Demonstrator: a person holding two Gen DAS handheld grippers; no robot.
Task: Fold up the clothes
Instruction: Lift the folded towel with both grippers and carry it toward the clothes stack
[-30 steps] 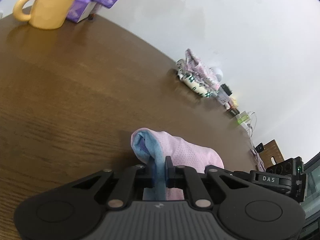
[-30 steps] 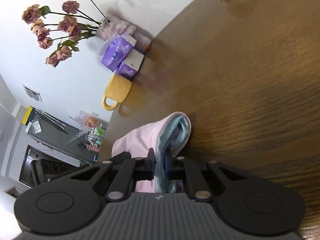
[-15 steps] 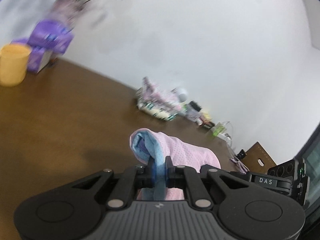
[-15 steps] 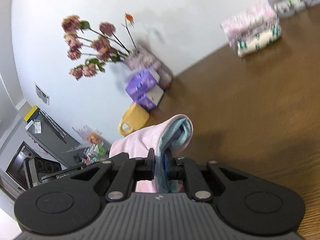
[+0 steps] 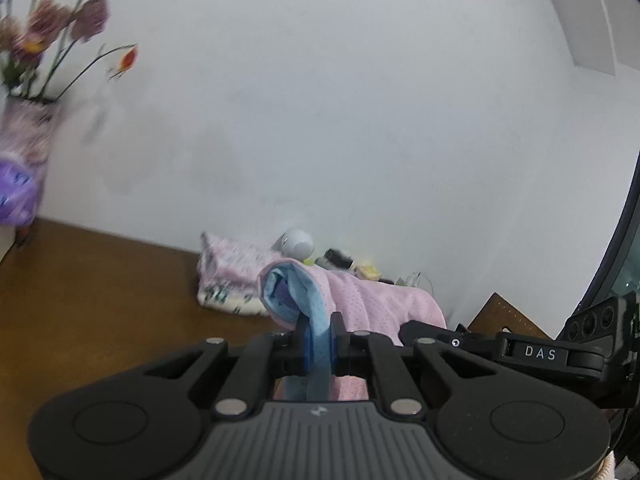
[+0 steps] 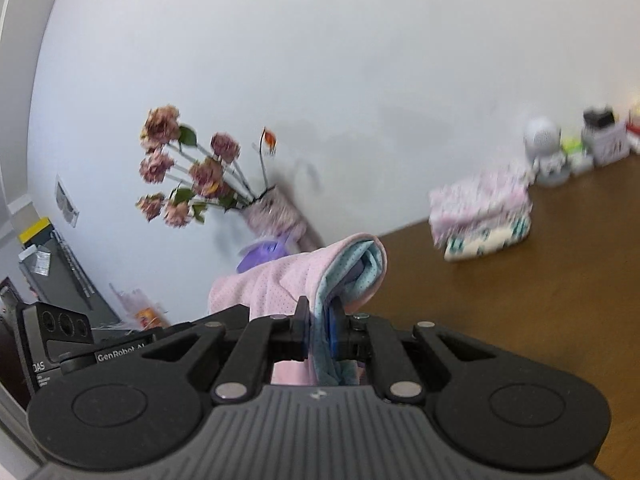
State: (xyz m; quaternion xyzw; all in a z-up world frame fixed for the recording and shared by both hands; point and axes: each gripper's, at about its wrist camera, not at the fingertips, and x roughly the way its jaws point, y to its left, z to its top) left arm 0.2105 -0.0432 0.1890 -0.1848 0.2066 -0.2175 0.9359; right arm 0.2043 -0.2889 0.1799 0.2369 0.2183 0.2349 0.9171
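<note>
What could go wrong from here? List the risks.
1. Both the left gripper and right gripper pinch only a thin edge of the pink garment; it might slip out.
2. The views are motion-blurred, so a fast swing could undo the fold.
3. The flowers and folded stack stand on the table; a wide sweep may hit them.

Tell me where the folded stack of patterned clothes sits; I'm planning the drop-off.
The folded stack of patterned clothes rests on the brown wooden table against the wall, beside the small white round device, right of the flowers.
</note>
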